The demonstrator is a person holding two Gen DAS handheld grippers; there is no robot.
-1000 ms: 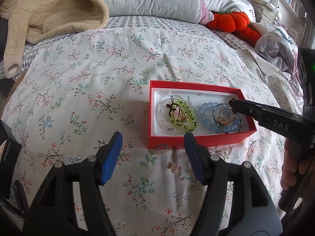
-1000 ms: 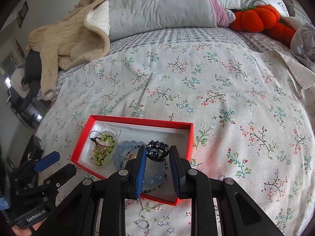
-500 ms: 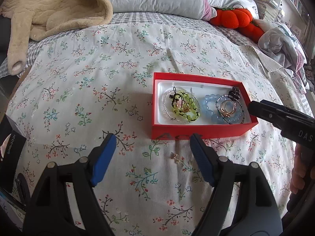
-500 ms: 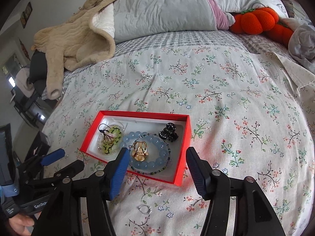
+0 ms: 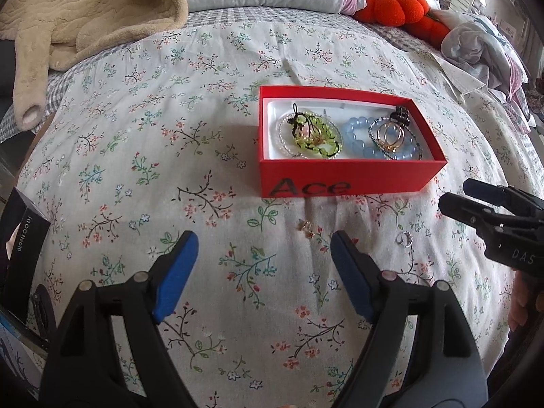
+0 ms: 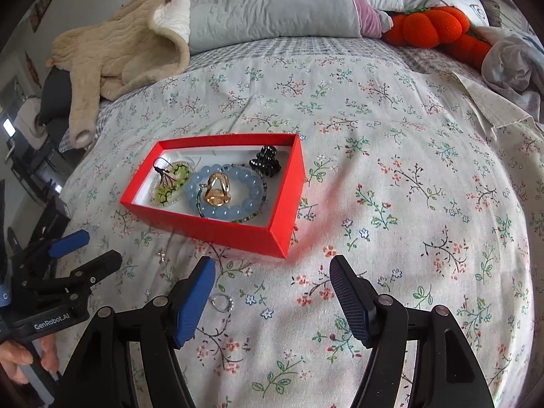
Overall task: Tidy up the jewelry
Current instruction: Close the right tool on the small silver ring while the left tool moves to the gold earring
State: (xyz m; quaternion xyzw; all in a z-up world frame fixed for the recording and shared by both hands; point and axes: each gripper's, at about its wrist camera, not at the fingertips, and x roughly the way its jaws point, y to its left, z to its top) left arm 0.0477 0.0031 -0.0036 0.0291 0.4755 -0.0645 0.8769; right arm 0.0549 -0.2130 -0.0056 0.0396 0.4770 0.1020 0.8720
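A red box (image 5: pixel 343 176) (image 6: pixel 217 227) lies on the floral bedspread. In it are a green bead bracelet (image 5: pixel 314 132) (image 6: pixel 171 180), a blue bead bracelet (image 5: pixel 360 141) (image 6: pixel 238 207), gold rings (image 5: pixel 391 136) (image 6: pixel 217 190) and a black hair claw (image 5: pixel 403 115) (image 6: pixel 267 161). Small gold earrings (image 5: pixel 306 226) (image 6: pixel 162 255) and a silver ring (image 5: pixel 404 239) (image 6: pixel 222 303) lie on the sheet in front of the box. My left gripper (image 5: pixel 263 272) is open and empty before the box. My right gripper (image 6: pixel 272 299) is open and empty, its left finger beside the silver ring.
A beige fleece jacket (image 5: pixel 68 23) (image 6: pixel 119 51), grey pillows (image 6: pixel 272 3) and an orange plush pumpkin (image 5: pixel 397 6) (image 6: pixel 431 27) lie at the head of the bed. A crumpled cloth (image 5: pixel 482 44) is at the right. A black box (image 5: pixel 20 248) stands at the left edge.
My right gripper opened, left the black hair claw in the box's far right corner and drew back out of the box. Both grippers have pulled back toward the near side.
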